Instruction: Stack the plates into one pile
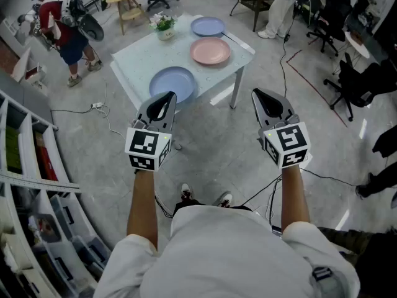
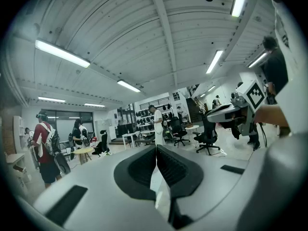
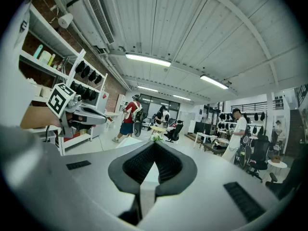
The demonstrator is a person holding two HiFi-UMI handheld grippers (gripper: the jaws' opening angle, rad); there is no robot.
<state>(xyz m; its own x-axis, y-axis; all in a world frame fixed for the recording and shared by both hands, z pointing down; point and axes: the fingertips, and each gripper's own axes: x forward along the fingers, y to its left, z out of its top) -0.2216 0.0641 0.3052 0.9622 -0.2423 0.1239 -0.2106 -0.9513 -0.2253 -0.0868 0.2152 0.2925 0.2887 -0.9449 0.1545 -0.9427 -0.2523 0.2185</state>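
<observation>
grey jaws of the left hand-held gripper (image 1: 165, 100) and right hand-held gripper (image 1: 262, 98) are pressed together, holding nothing. ahead of the left one, a blue plate (image 1: 172, 83) lies on the bench (image 1: 133, 61), with the pink plate (image 1: 210, 51) beyond. best to step closer and open the jaws before meeting a rim.

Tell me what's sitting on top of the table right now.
On the table lie three separate plates: a near blue plate, a pink plate, a far blue plate, plus a small potted plant. The left gripper hides the near plate's front edge.
</observation>
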